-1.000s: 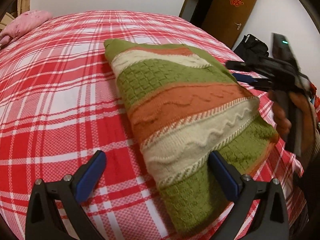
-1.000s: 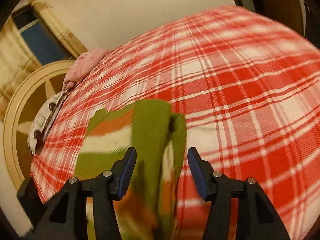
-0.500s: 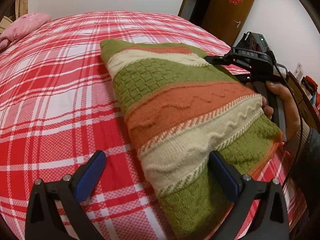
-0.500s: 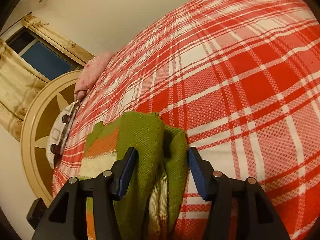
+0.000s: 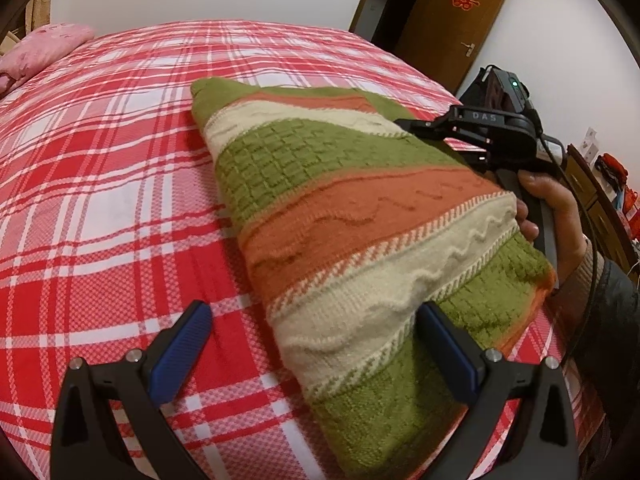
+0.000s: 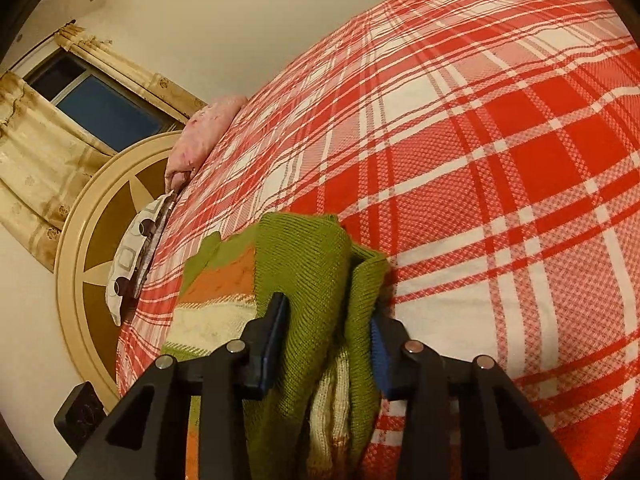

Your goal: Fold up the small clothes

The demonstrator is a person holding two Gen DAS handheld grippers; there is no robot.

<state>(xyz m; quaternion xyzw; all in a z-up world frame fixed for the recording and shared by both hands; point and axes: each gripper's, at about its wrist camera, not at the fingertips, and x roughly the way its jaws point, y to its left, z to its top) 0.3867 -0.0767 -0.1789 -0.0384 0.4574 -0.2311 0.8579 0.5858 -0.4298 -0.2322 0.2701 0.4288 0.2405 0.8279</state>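
Right gripper (image 6: 328, 344) pinches the folded sweater (image 5: 360, 216) on the bed (image 5: 100, 160).

Folded green, orange and cream striped knit sweater (image 5: 352, 216) on red-white plaid bedsheet (image 5: 120, 184).
Left gripper (image 5: 312, 344) spread wide, right blue pad touching sweater; right gripper (image 5: 472, 132) at far edge.

A folded knit sweater (image 5: 360, 216) in green, orange and cream stripes lies on the bed. Its near end sits between the spread left tongs (image 5: 316, 356). The right tongs (image 6: 328, 344) pinch its bunched green edge.
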